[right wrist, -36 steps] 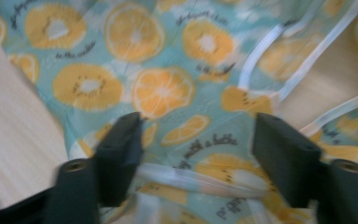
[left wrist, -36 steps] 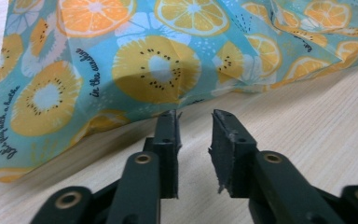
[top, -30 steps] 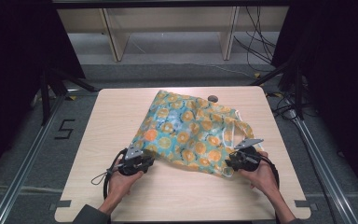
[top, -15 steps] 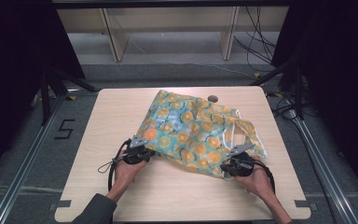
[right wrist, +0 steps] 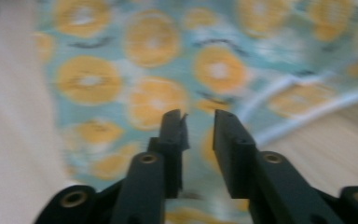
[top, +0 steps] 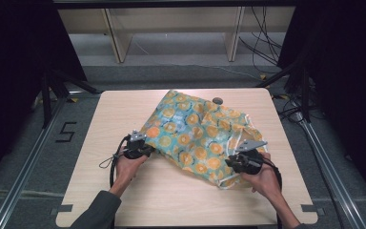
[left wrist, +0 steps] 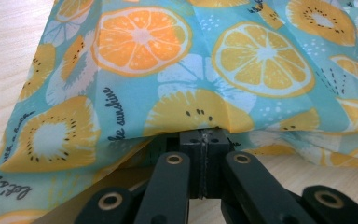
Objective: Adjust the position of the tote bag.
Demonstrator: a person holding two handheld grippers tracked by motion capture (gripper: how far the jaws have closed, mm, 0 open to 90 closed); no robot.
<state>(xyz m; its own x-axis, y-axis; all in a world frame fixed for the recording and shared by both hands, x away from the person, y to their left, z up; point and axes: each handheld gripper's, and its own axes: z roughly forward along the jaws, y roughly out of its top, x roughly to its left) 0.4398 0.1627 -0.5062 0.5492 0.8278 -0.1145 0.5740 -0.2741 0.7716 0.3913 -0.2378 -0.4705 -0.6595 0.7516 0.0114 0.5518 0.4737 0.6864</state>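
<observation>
While you are working citrus-print bag [top: 198,136] lying crumpled mid-table [top: 124,109], note the following.

Left claw [top: 145,150] is pinching bag's near-left edge, jaws fully closed on thin fabric fold [left wrist: 205,122]; you are holding that corner firmly.

Bag is looking light, soft, floppy, probably slick: it is sagging wherever unsupported. Take hold at hems or corners, not mid-panel.

Right claw [top: 232,164] is sitting at bag's near-right corner, jaws having just been opening, now parted with a gap, gripping nothing; fabric is lying beyond tips. White strap [right wrist: 303,108] nearby is offering sturdier hold.
</observation>
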